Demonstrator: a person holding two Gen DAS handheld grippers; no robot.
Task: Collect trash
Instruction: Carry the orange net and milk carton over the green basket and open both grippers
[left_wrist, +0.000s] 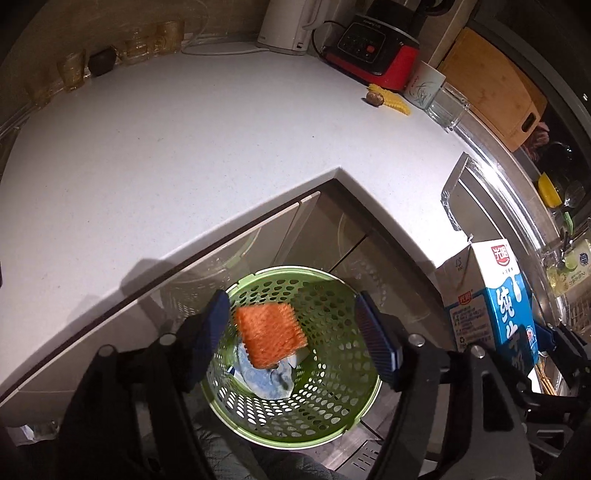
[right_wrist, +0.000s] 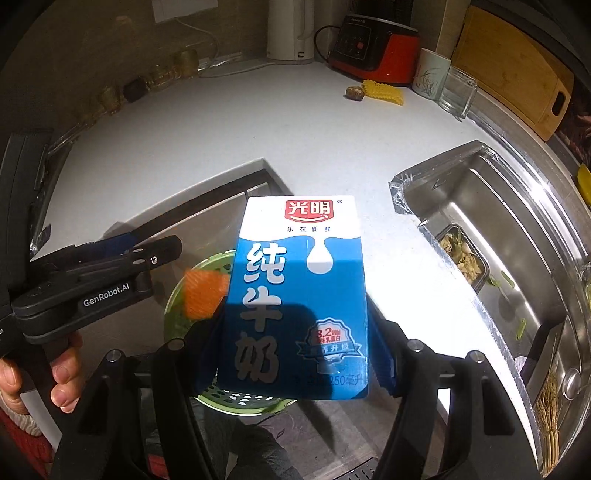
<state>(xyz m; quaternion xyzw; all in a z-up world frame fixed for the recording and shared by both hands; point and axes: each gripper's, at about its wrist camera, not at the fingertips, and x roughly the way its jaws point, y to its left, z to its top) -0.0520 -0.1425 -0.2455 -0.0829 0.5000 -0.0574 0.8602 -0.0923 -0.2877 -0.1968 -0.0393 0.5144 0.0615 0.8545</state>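
My left gripper (left_wrist: 291, 332) is open above a green perforated trash basket (left_wrist: 332, 410) on the floor. An orange foam net (left_wrist: 270, 335) is in mid-air between the jaws, blurred, touching neither pad, over blue-and-white trash in the basket. My right gripper (right_wrist: 297, 354) is shut on a blue and white milk carton (right_wrist: 301, 295), held upright just right of the basket (right_wrist: 236, 400). The carton also shows in the left wrist view (left_wrist: 498, 295). The left gripper (right_wrist: 92, 280) and the orange net (right_wrist: 203, 297) show in the right wrist view.
A white countertop (left_wrist: 166, 147) wraps the corner above the basket. On it stand a kettle (left_wrist: 284, 26), a red appliance (left_wrist: 376, 48), a yellow corn piece (left_wrist: 391, 99), a mug (left_wrist: 424, 85) and a glass (left_wrist: 448, 107). A steel sink (right_wrist: 498, 240) lies right.
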